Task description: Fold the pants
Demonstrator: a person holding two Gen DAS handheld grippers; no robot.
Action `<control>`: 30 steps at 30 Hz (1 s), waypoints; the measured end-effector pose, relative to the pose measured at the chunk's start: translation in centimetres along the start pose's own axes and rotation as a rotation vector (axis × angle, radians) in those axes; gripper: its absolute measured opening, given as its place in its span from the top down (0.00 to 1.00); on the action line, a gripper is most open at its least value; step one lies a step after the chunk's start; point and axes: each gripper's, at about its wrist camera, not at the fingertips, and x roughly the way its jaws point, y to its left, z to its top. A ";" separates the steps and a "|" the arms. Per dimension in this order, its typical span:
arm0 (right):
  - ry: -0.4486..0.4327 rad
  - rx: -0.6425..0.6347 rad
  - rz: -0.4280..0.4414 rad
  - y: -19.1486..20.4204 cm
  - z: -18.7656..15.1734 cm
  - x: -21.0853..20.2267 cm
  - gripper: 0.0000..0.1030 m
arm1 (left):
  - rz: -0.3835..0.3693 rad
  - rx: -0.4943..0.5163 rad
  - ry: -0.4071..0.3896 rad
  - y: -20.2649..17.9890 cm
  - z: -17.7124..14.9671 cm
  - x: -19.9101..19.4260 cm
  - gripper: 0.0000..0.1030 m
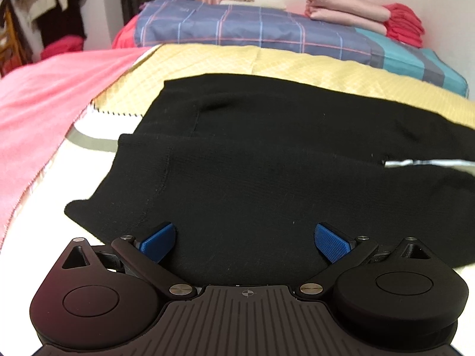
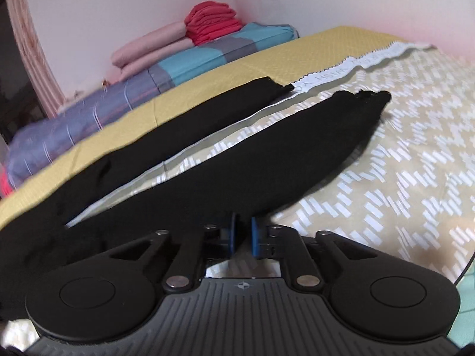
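Black pants [image 1: 267, 160] lie spread across a bed [image 2: 400, 163], the waistband end toward the left gripper [image 1: 245, 238] and the two legs running away from it, one over a yellow quilted blanket [image 1: 267, 62], the other over the patterned beige sheet. The left gripper's jaws stand wide apart, its blue pads [image 1: 157, 241] resting low over the near edge of the black fabric and holding nothing. The right gripper [image 2: 242, 237] sits at the edge of the nearer pant leg [image 2: 267, 163], its jaws drawn almost together with black cloth between the pads, apparently pinched. Beyond the pants, a plaid folded duvet [image 1: 252, 26] carries a pile of folded pink and red linens [image 1: 365, 14] against the wall. A pink blanket [image 1: 53, 95] drapes the bed's left side.
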 end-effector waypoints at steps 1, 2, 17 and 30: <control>-0.004 0.030 0.004 -0.6 0.1 -0.3 0.91 | 0.000 0.010 -0.007 0.0 -0.2 0.0 0.00; -0.009 0.061 0.002 -1.5 0.2 -0.4 0.91 | -0.003 0.013 -0.013 0.2 -0.3 -0.1 0.00; -0.042 -0.723 0.155 11.8 -7.3 -3.8 0.23 | -0.078 -0.059 -0.056 1.8 0.7 -1.5 0.00; 0.015 -0.767 0.180 13.9 -8.6 -5.1 0.40 | -0.091 -0.104 -0.062 5.3 0.6 -2.0 0.00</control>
